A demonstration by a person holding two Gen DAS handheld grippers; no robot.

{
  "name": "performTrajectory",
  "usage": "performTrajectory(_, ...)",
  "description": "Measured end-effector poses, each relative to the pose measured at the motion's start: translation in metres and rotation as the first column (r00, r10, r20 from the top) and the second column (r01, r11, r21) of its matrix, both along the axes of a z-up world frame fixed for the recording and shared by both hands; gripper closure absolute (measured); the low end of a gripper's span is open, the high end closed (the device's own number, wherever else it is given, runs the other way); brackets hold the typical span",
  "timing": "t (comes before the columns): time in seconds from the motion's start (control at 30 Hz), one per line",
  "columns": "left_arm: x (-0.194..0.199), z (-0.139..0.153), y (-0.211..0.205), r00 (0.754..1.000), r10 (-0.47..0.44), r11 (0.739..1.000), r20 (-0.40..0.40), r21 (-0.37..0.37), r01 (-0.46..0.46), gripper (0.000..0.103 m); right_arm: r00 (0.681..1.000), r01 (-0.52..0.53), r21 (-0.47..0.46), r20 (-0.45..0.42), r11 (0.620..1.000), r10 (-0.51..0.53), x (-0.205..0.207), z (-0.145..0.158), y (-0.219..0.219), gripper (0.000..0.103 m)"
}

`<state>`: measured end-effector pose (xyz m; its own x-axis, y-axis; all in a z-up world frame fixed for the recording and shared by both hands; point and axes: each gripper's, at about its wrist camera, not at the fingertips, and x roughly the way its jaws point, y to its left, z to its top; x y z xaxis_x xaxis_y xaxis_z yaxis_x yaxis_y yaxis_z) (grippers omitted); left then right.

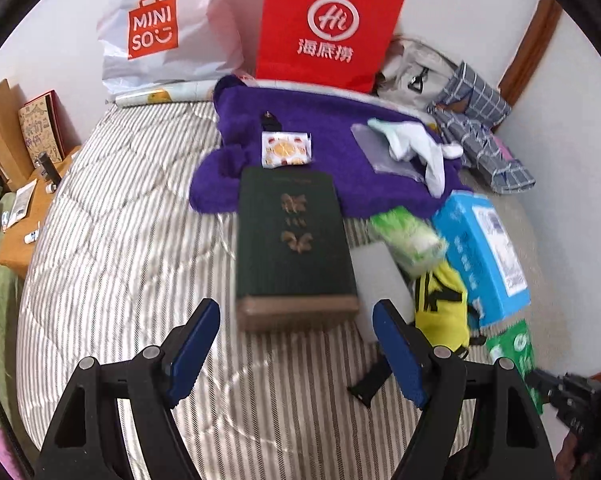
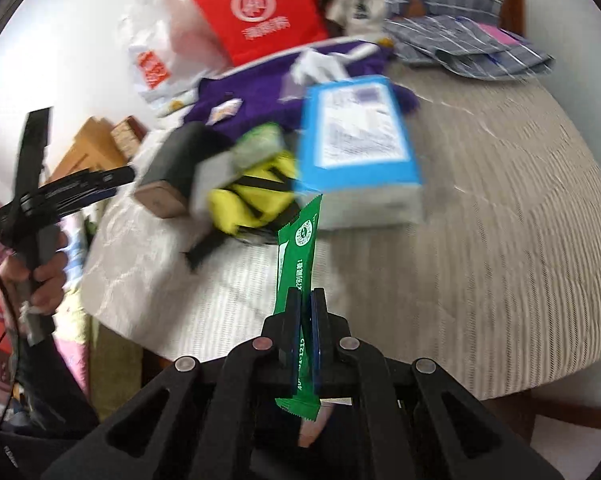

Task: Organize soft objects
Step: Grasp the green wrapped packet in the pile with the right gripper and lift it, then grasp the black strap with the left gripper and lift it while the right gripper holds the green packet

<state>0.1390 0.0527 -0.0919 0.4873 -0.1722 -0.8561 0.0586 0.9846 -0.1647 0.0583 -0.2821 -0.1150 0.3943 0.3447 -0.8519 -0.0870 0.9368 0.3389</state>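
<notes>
On the striped bedspread (image 1: 120, 240), left to right, lie a dark green book (image 1: 290, 240) with gold lettering, a grey block (image 1: 380, 284) touching the book's right edge, a pale green packet (image 1: 410, 240), a yellow pouch (image 1: 440, 308) with black straps, and a blue box (image 1: 482, 252). Behind the book a purple towel (image 1: 300, 128) carries a small patterned packet (image 1: 285, 150), a clear plastic bag (image 1: 380, 148) and white socks (image 1: 416, 148). Against the wall stand a white Miniso bag (image 1: 160, 32) and a red paper bag (image 1: 328, 28), with grey checked cloth (image 1: 476, 120) at the right. The left gripper (image 1: 296, 354) hangs spread and empty just before the book's near end. The right gripper (image 2: 306, 320) is pressed together, pinching a green sachet (image 2: 298, 248), which stands upright above the bedspread, in front of the yellow pouch and blue box.
</notes>
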Motion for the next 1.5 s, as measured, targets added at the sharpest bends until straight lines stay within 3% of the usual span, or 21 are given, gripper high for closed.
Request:
performTrajectory(0.2, -0.013, -0.012, -0.012, 1.0, -0.027, 0.997, -0.015, 0.065, 0.028, 0.025, 1.0, 0.022, -0.086, 0.009, 0.996, -0.021, 0.006, -0.026, -0.018, 0.09)
performTrajectory(0.23, -0.013, -0.012, -0.013, 1.0, -0.028, 0.997, -0.013, 0.067, 0.028, 0.025, 1.0, 0.02, -0.087, 0.005, 0.996, -0.02, 0.007, -0.029, -0.02, 0.077)
performTrajectory(0.27, -0.014, -0.013, -0.014, 1.0, -0.029, 0.997, -0.011, 0.068, 0.03, 0.025, 1.0, 0.02, -0.087, 0.006, 0.996, -0.019, 0.007, -0.031, -0.021, 0.057)
performTrajectory(0.3, -0.014, -0.014, -0.014, 1.0, -0.03, 0.997, -0.011, 0.066, 0.03, 0.025, 1.0, 0.023, -0.095, 0.017, 0.995, -0.022, 0.006, -0.033, -0.02, 0.05)
performTrajectory(0.33, -0.015, -0.015, -0.015, 0.999, -0.03, 0.998, -0.012, 0.062, 0.03, 0.025, 0.999, 0.022, -0.105, 0.034, 0.994, -0.018, 0.005, -0.033, -0.019, 0.044)
performTrajectory(0.43, -0.016, -0.017, -0.02, 0.999, -0.048, 0.997, -0.015, 0.059, 0.049, 0.025, 0.999, -0.001, -0.144, 0.054, 0.99, 0.009, 0.005, -0.037, -0.012, 0.041)
performTrajectory(0.6, -0.019, -0.022, -0.031, 0.997, -0.069, 0.994, -0.021, 0.089, 0.071, 0.025, 0.999, -0.028, -0.237, 0.032, 0.971, 0.036, 0.006, -0.054, -0.002, 0.041)
performTrajectory(0.7, -0.024, -0.02, -0.036, 0.994, -0.11, 0.991, -0.005, 0.081, 0.11, 0.025, 0.997, -0.023, -0.278, 0.067, 0.96, 0.043, 0.003, -0.054, 0.003, 0.043)
performTrajectory(0.77, -0.03, -0.018, -0.041, 0.989, -0.15, 0.985, 0.018, 0.089, 0.147, 0.026, 0.994, -0.026, -0.29, 0.09, 0.957, 0.054, 0.0, -0.053, 0.005, 0.055)
performTrajectory(0.8, -0.034, -0.016, -0.044, 0.987, -0.156, 0.983, 0.038, 0.102, 0.152, 0.026, 0.994, -0.029, -0.29, 0.096, 0.957, 0.059, 0.0, -0.052, 0.006, 0.066)
performTrajectory(0.93, -0.04, -0.02, -0.056, 0.975, -0.218, 0.97, 0.042, 0.12, 0.211, 0.027, 0.992, -0.035, -0.311, 0.104, 0.95, 0.07, -0.002, -0.049, 0.007, 0.075)
performTrajectory(1.2, -0.031, -0.046, -0.081, 0.967, -0.256, 0.954, -0.01, 0.159, 0.254, 0.028, 0.991, -0.018, -0.269, 0.126, 0.963, 0.053, -0.006, -0.043, -0.005, 0.075)
performTrajectory(1.47, -0.022, -0.067, -0.104, 0.956, -0.293, 0.934, -0.022, 0.206, 0.291, 0.039, 0.993, 0.04, -0.246, 0.114, 0.968, -0.012, -0.001, -0.051, -0.024, 0.075)
performTrajectory(1.5, -0.022, -0.066, -0.106, 0.952, -0.305, 0.931, -0.015, 0.204, 0.302, 0.046, 0.993, 0.041, -0.244, 0.114, 0.969, -0.014, 0.0, -0.052, -0.024, 0.075)
